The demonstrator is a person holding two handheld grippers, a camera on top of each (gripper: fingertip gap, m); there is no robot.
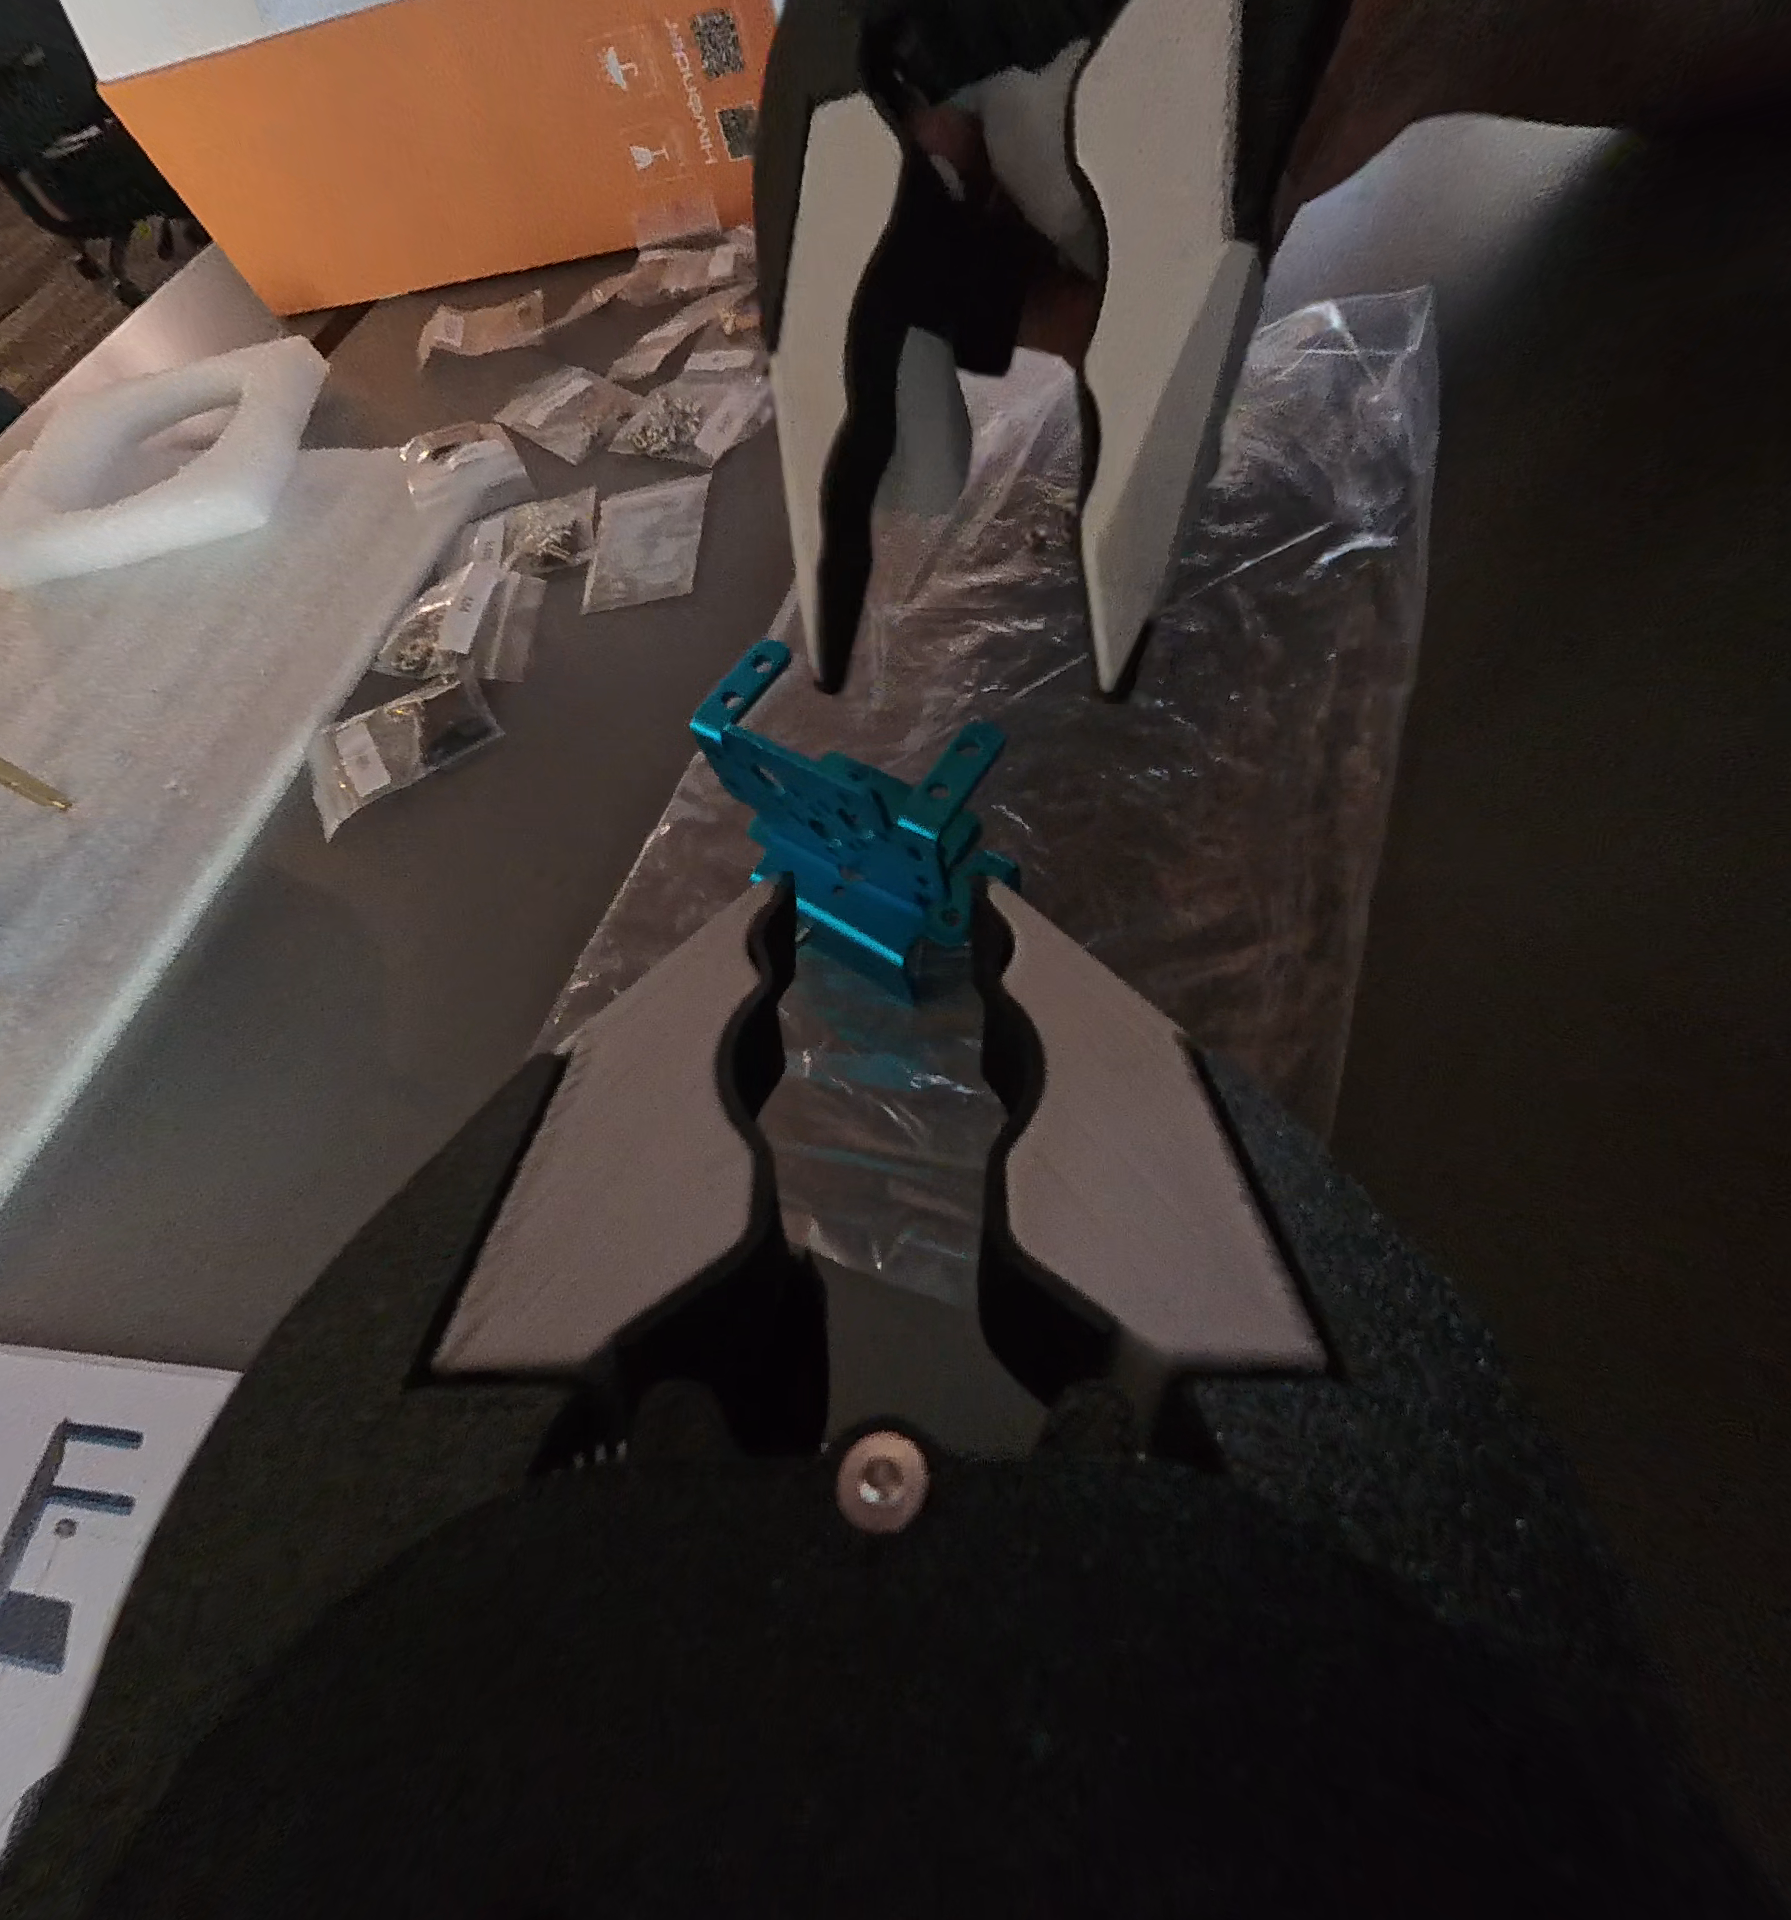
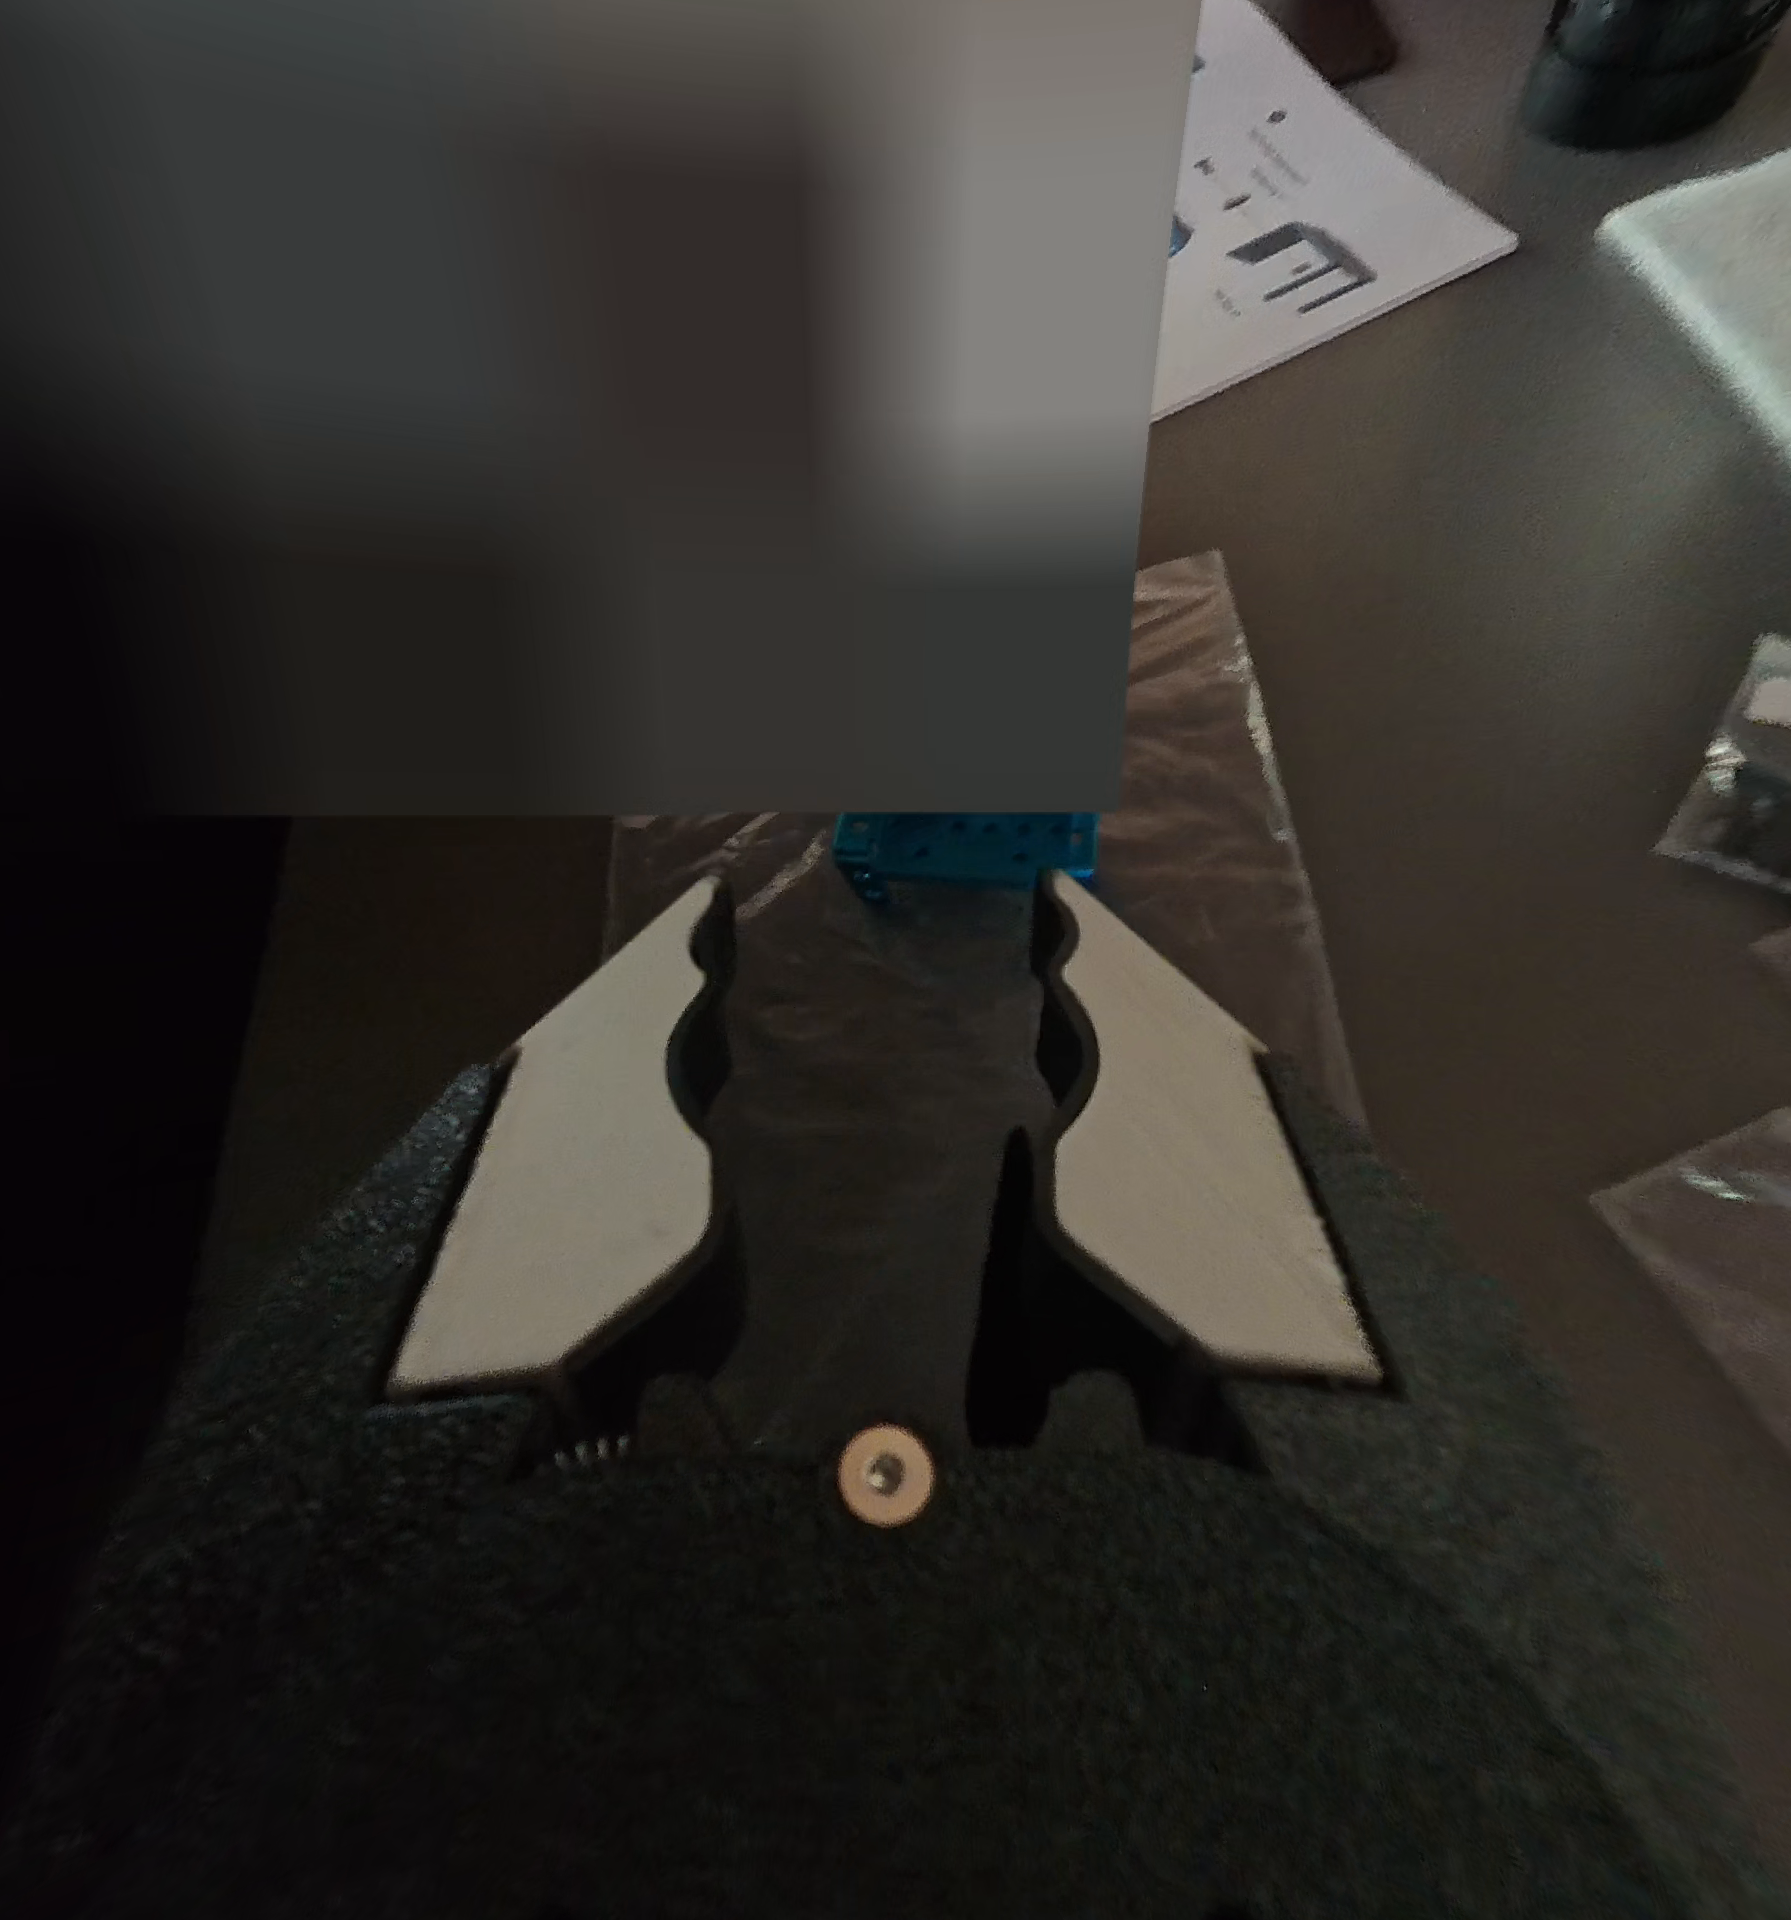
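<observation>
Dim brown counter was spread with crinkled clear plastic. Left gripper was levelled low, fingers clamped on blue perforated metal brackets. At twelve o'clock, right gripper was angled downward, fingers parted, just beyond the brackets.

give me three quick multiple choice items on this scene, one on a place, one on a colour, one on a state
1. Where does the crinkled clear plastic bag lie?
A. under the blue metal brackets
B. on the orange cardboard box
C. on the white foam block

2. What colour are the perforated metal brackets?
A. red
B. blue
C. yellow

3. How does the left gripper stand?
A. shut on the brackets
B. wide open, away from everything
C. out of view

Key: 1 A, the bag spreads beneath the brackets. 2 B, they show bright blue in both views. 3 A, its fingertips pinch the brackets' lower edge, while the right gripper hangs open above.
</observation>
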